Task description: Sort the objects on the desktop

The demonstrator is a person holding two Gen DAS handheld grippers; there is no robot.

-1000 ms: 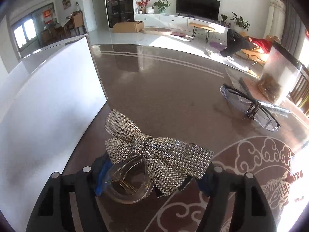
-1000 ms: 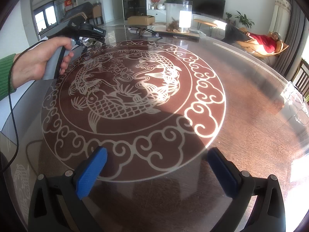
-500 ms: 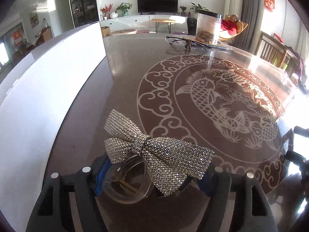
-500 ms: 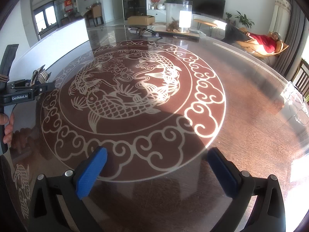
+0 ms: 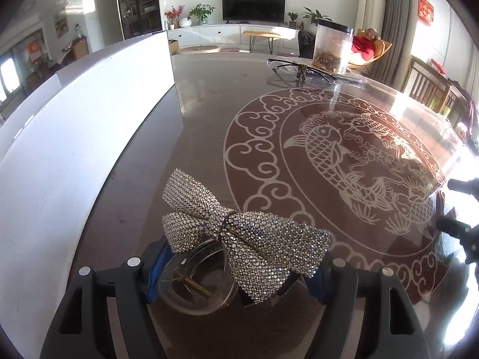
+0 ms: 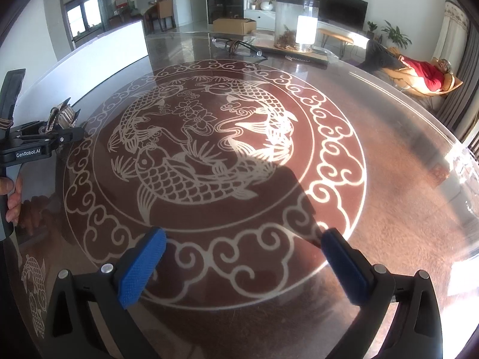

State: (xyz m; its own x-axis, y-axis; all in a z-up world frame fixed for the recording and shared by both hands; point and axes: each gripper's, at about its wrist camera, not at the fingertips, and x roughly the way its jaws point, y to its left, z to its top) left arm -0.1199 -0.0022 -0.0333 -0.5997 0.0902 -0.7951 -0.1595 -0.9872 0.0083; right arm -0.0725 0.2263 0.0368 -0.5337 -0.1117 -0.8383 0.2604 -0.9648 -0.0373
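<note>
Left gripper [image 5: 236, 272] clamps bow hairclip [image 5: 239, 239]; apparently above table [image 5: 209, 95].

The hair clip [image 5: 239, 239] pairs a bow crusted with glittering rhinestones with a clear, smooth plastic clamp and a brass-coloured metal spring. The left claw [image 5: 236, 269] gripping it is matt black plastic with silvery screw heads; the right claw [image 6: 242, 266] has the same matt black frame and blue pads [image 6: 140, 266] with a fine knobbly texture. Beneath the clip, the worktop [image 6: 374, 137] is glossy dark brown, mirror-smooth, with pale fish and cloud motifs. Beyond the clip stand clear-lensed, black-framed glasses [image 5: 302, 70] and a transparent jar [image 5: 332, 46].
</note>
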